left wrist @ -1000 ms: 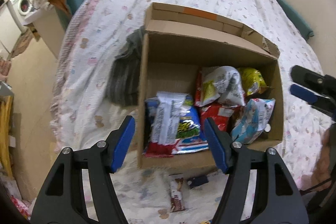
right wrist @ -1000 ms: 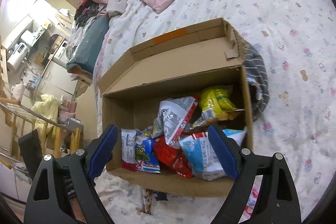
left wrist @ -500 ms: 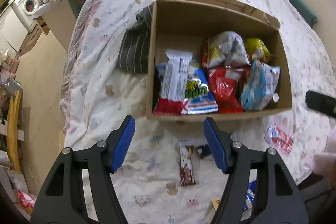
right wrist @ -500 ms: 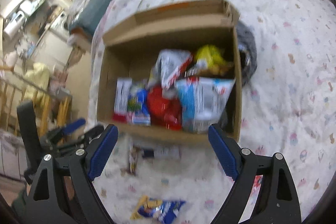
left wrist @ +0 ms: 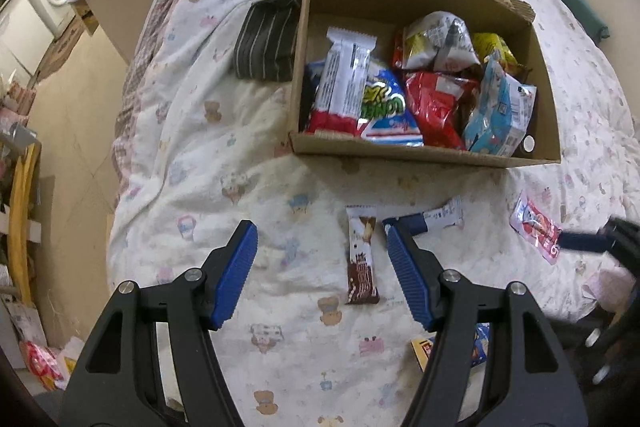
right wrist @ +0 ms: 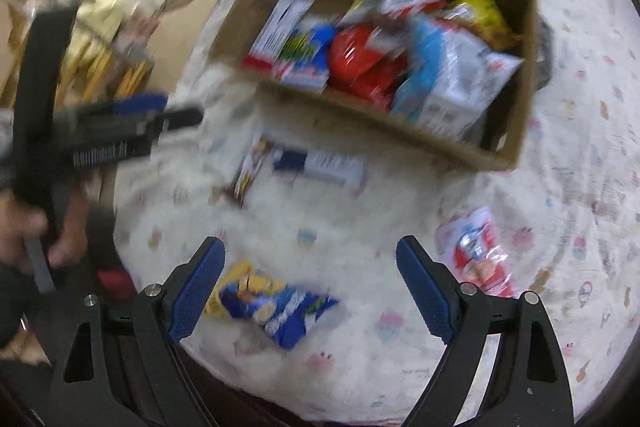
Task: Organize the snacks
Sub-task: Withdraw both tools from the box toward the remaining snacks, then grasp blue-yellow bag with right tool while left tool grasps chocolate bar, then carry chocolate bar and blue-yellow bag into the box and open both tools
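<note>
Snacks (left wrist: 436,107): crinkly foil packets; cardboard box (left wrist: 420,151) rectangular.

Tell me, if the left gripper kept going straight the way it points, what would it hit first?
Probably the bedspread between its open fingers; the brown chocolate bar lies just inside the left gripper's right finger, though depth is unclear.

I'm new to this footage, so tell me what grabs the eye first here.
The cardboard box crammed with bright snack bags, sitting mid-bed on the cartoon-print quilt, stands out first. In front of it loose packets lie scattered: a brown chocolate bar between the open left gripper's fingers, a red-and-white packet to the right, and a blue-and-yellow packet by the open right gripper.
</note>
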The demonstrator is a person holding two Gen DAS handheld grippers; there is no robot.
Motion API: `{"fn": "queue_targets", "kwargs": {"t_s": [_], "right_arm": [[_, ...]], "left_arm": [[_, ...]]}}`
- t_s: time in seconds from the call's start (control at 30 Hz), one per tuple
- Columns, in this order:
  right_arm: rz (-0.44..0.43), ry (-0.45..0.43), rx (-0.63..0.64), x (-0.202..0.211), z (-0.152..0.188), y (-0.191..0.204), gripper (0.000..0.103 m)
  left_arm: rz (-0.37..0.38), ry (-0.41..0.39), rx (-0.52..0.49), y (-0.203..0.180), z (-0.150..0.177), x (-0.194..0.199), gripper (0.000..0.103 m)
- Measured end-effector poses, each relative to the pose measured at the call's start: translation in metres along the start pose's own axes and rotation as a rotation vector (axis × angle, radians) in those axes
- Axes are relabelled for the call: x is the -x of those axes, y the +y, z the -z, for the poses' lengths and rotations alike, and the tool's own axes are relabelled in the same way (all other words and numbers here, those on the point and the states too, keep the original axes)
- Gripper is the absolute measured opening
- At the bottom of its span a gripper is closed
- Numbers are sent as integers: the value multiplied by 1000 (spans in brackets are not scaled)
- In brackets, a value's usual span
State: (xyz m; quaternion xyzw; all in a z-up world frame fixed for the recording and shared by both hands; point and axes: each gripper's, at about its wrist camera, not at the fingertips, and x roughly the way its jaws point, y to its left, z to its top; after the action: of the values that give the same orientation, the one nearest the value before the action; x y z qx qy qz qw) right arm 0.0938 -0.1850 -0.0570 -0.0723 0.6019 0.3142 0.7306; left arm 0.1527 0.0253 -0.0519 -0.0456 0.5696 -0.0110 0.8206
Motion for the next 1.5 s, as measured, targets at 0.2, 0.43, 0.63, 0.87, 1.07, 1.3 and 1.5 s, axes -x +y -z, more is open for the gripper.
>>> {"fn": "queue_targets", "kwargs": {"t_s": [0.2,0.43,0.63,0.87,1.07,1.3,1.5], "right_arm": [[33,153,133,-44,17,28,90],[56,280,252,-87,31,52,90],[90,296,314,-110,36,62,83],[-4,227,313,-91,31,59,43],[24,142,210,-63,25,32,41],[40,72,76,-37,14,1,41],[57,55,70,-25,8,-4,41]], "left_arm": [[3,7,1,-2,4,-2,64],[13,10,15,2,2,-3,64],[11,44,26,4,4,-12,64],[53,152,81,0,7,-44,64],[14,191,10,-29,7,-68,56],[-26,244,-58,-56,6,-98,44],[-54,266,-58,-56,2,-112,33]]}}
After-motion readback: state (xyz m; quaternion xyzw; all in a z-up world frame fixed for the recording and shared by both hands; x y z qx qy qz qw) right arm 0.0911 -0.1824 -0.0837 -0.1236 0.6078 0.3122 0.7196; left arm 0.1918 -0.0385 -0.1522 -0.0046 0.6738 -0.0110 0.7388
